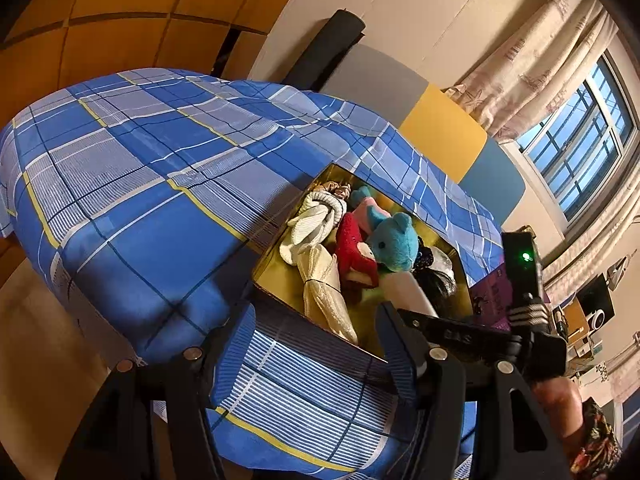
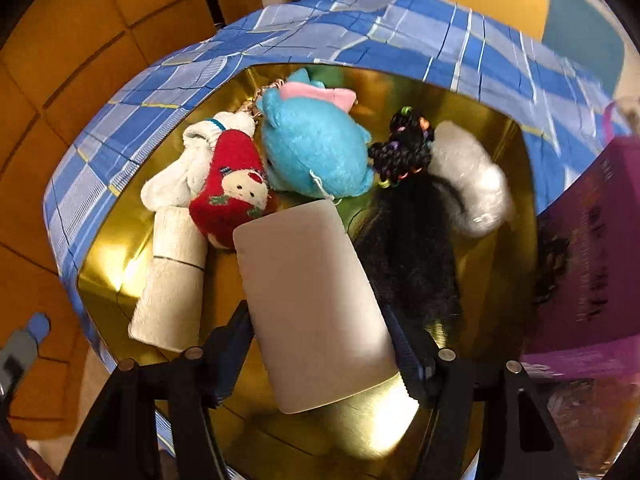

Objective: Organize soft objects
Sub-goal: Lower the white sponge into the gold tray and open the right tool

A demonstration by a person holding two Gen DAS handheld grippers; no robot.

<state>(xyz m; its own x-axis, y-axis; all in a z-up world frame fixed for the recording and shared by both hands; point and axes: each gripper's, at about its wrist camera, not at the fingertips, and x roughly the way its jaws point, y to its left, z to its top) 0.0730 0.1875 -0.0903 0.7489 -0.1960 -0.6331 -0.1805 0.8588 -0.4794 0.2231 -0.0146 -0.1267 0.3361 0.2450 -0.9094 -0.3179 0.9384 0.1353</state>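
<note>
Right wrist view: right gripper (image 2: pixel 320 344) clamps a white pouch (image 2: pixel 312 304) over the gold box (image 2: pixel 496 136); left gripper (image 1: pixel 296 368) gapes empty above the bedspread (image 1: pixel 132 184).

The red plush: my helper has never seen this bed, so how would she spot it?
On the blue plaid bed sits a gold-lined box. Among its toys, the red plush lies between a white plush and a blue bear; only it has a pale stitched face.

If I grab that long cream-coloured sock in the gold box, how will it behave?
Probably floppy: the cream sock lies limp along the gold box floor, so its ends would likely droop. It looks light. Its cuff touches the red plush, which might get nudged.
</note>
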